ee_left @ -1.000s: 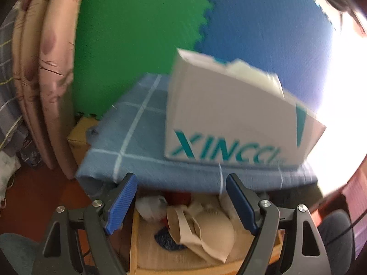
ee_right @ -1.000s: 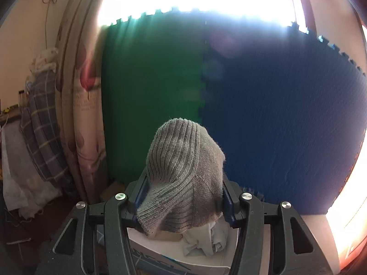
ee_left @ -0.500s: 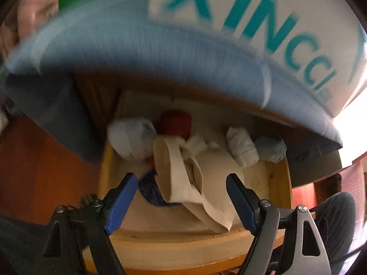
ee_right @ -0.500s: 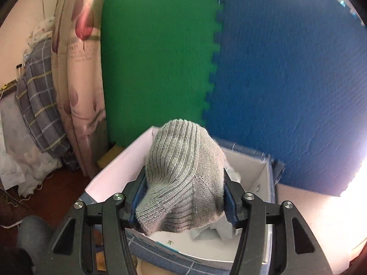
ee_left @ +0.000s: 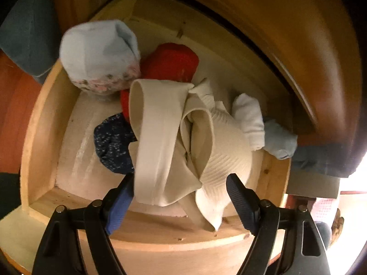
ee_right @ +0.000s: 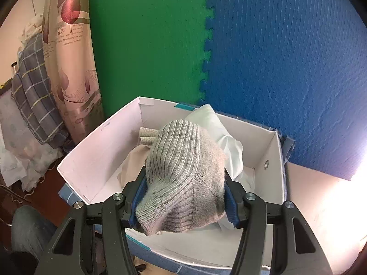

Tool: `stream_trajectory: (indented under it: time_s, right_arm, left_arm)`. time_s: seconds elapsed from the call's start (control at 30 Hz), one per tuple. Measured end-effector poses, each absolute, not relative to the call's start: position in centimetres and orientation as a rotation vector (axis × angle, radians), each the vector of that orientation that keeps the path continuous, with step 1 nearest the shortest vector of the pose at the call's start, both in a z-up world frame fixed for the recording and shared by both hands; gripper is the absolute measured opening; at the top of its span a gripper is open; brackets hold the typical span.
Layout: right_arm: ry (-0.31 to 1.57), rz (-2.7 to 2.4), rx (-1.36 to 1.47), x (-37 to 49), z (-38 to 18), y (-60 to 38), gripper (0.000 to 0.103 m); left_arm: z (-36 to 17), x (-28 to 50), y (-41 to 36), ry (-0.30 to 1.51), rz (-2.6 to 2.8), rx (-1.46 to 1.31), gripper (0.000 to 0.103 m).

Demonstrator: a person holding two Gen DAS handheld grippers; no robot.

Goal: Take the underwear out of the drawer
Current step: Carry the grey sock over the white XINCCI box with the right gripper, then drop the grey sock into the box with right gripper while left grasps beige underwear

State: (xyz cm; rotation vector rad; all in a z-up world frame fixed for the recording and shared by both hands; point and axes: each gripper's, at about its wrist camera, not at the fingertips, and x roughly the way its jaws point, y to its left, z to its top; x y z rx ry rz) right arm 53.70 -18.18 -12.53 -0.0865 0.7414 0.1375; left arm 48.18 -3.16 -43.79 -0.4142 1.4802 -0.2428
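Over the white box [ee_right: 96,151] the right gripper [ee_right: 183,197], jaws easing apart, grips a grey sock [ee_right: 183,178], while the wide-spread left gripper [ee_left: 179,197] straddles cream underwear [ee_left: 174,137] in the crowded drawer [ee_left: 41,123].

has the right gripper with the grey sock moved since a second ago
Yes. The right gripper, its pads on the grey sock, has come down: the white box that lay low behind it now spreads open below the sock.

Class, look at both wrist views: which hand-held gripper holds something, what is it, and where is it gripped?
The right hand-held gripper holds a grey ribbed sock, pads on its two sides. The left hand-held gripper is open, holding nothing.
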Motion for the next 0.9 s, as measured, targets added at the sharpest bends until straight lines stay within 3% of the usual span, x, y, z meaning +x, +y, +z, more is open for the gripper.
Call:
stream_trajectory:
  time_s: [0.47, 0.67, 0.73, 0.77, 0.9]
  right_arm:
    - [0.732, 0.226, -0.04, 54.0, -13.1, -19.0, 0.057]
    - [0.754, 0.228, -0.011, 54.3, -13.7, -20.0, 0.057]
    - [0.761, 0.226, -0.005, 54.4, -13.8, -20.1, 0.057]
    - [0.763, 0.225, -0.008, 54.4, -13.8, -20.0, 0.057]
    - [0.766, 0.218, -0.046, 54.4, -13.6, -19.3, 0.057]
  left_arm:
    - [-47.3, 51.0, -7.3, 1.679, -0.128, -0.728, 0.084]
    - [-47.5, 51.3, -7.9, 1.663, -0.086, -0.887, 0.083]
    - [-47.1, 51.5, -7.8, 1.63, -0.097, -0.912, 0.066]
    - [-47.0, 51.6, -7.9, 1.618, -0.124, -0.915, 0.045]
    - [-46.0, 51.5, -7.3, 1.568, -0.166, -0.906, 0.037]
